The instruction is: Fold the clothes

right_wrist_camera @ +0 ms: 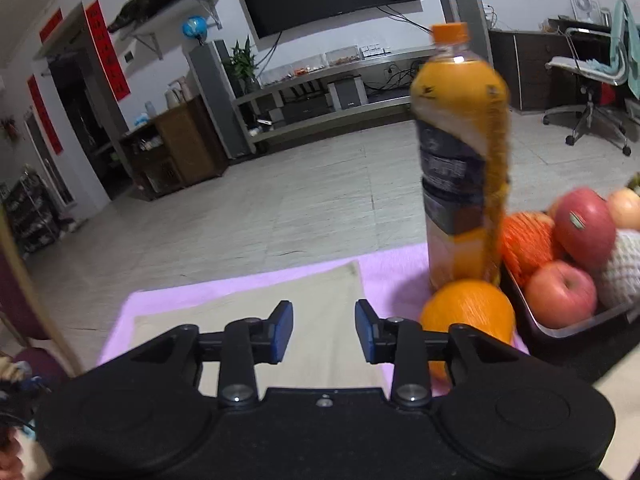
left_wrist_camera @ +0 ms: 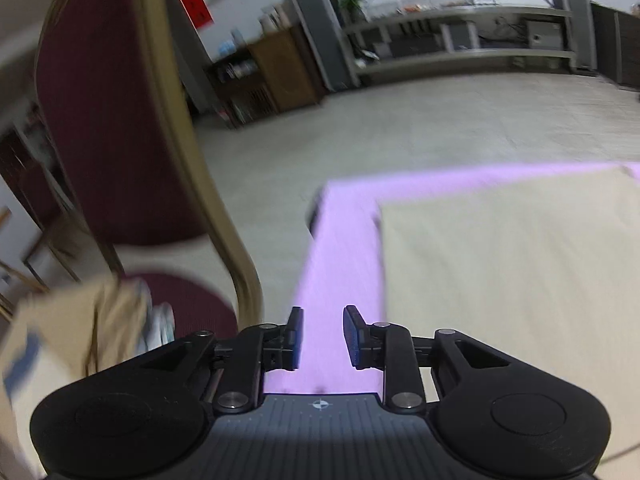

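Nearest the lens, the left gripper (left_wrist_camera: 320,334) hangs with its jaws apart and nothing between them, over the pink cloth (left_wrist_camera: 340,256) that covers the table. Off its left side stand a maroon chair (left_wrist_camera: 108,120) and a blurred heap of beige fabric (left_wrist_camera: 72,320) on the seat. Just right of the jaws lies the beige garment (left_wrist_camera: 512,280), spread flat on the pink cloth, its left edge straight and its far-left corner square.

Over to the right gripper (right_wrist_camera: 324,330): jaws also apart and empty, poised above the same garment (right_wrist_camera: 280,304). Beyond its right edge sit an orange (right_wrist_camera: 468,312), a juice bottle (right_wrist_camera: 460,152) and a tray of fruit (right_wrist_camera: 568,328).

My read: this fabric is thin, light and limp, so it will sag and slide rather than hold shape. Best pinched at the near corners or along an edge, one gripper per corner. Mind that bottle; it looks tall and tippy if the cloth drags.
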